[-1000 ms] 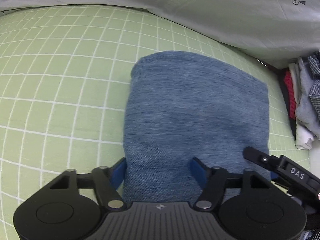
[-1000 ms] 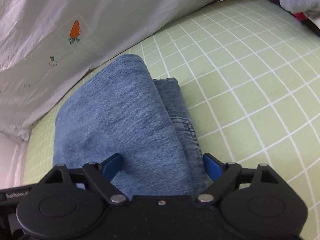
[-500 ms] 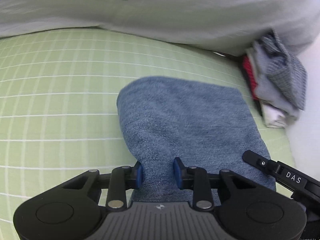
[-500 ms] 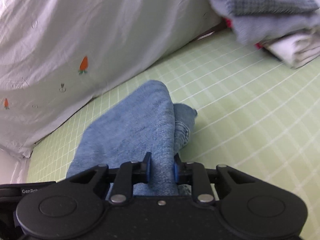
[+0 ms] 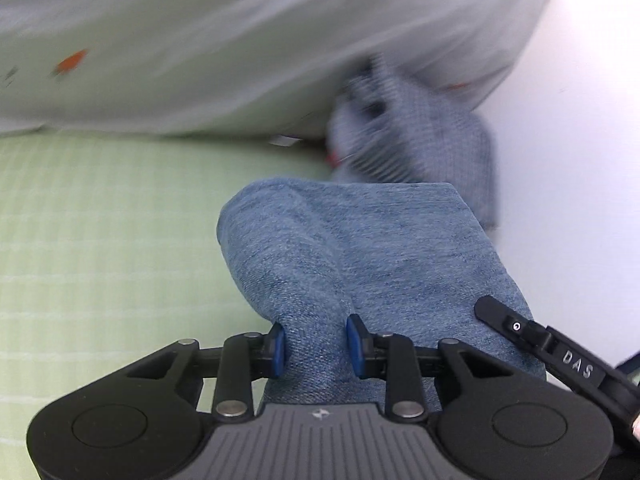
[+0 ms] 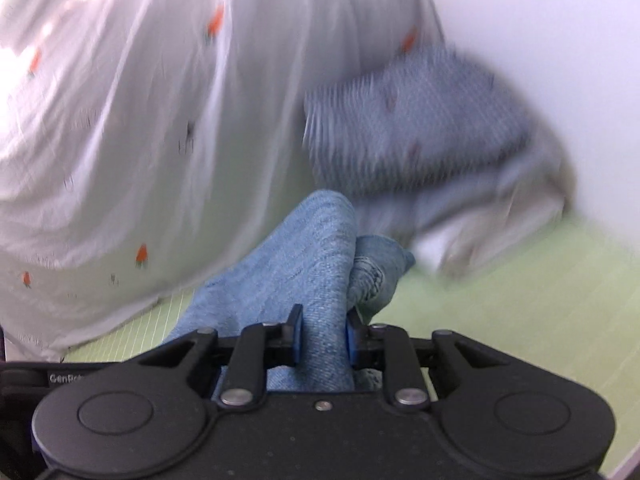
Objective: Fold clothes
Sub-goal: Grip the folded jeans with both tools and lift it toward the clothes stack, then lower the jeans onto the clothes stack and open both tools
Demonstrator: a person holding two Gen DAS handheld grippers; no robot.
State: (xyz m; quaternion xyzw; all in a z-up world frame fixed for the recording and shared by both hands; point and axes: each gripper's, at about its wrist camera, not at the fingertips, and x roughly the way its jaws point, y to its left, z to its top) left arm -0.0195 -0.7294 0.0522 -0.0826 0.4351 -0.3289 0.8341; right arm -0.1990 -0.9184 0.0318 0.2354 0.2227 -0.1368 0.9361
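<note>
Folded jeans [image 5: 360, 248] were already a compact bundle, pinched by left gripper [image 5: 316, 346] and right gripper [image 6: 322, 336]. Left: stacking on clothes pile [image 6: 420, 128], upper right.

Folded blue denim garment [image 5: 360, 256], bunched at its near edge, clamped between both claws, extending forward beyond their fingertips.

Clothes pile [image 6: 420, 128] and quilt [image 5: 200, 48] motion-blurred
</note>
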